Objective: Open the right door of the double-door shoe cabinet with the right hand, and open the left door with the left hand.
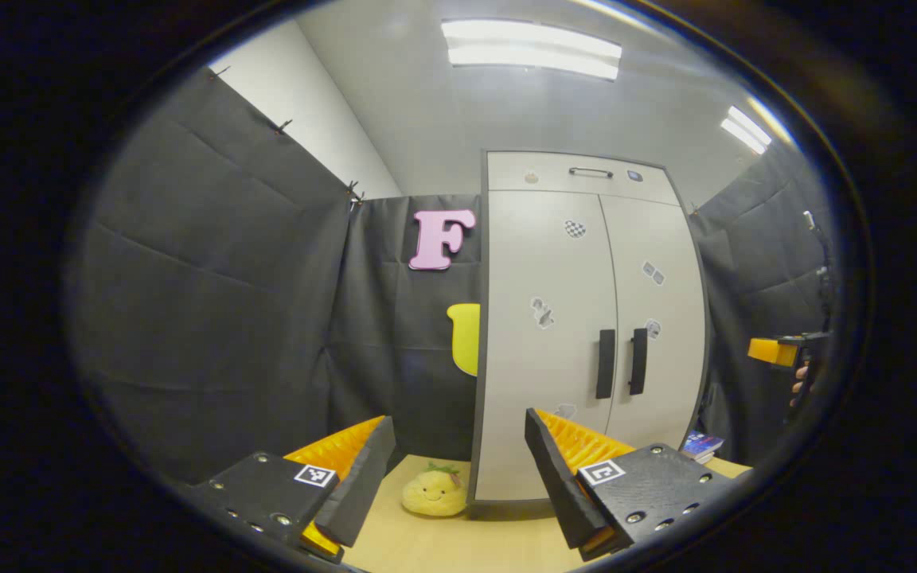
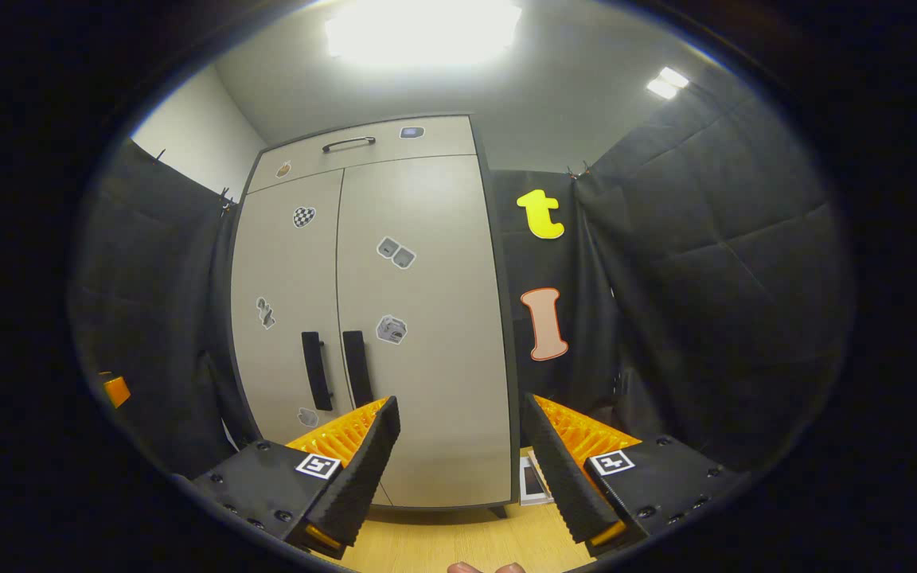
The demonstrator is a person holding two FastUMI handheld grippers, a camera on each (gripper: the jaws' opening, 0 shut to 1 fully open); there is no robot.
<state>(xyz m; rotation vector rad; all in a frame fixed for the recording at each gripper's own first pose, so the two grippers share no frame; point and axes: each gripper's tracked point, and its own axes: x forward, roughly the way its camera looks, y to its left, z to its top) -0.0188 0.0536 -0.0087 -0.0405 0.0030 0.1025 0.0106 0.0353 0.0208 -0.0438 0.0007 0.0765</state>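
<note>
**Both doors shut, claws not yet on handles**

Shoe cabinet [image 2: 371, 318] upright on worktop [image 2: 458, 541]; right door handle [image 2: 357, 368] beside left door handle [image 2: 315, 370]; my right claw [image 2: 458, 461] and left claw [image 1: 458, 469] both spread wide, well short; I'd straddle the right handle squarely, clamp, pull outward.

We can't see inside the shoe cabinet [image 1: 586, 334]; both doors sit flush, so whatever's in there is hidden. In the left gripper view, the left gripper [image 1: 458, 469] covers the cabinet's bottom front corner, and the book [image 1: 701, 444] beside it is half tucked behind a finger. The right gripper [image 1: 785, 352] is cut off at the edge there, so we can't tell how its jaws stand from that view. In the right gripper view, the stickers [image 2: 396, 253] are too small to make out, the white card [image 2: 534, 481] is partly blocked, and fingertips [image 2: 486, 567] are clipped at the bottom.
</note>
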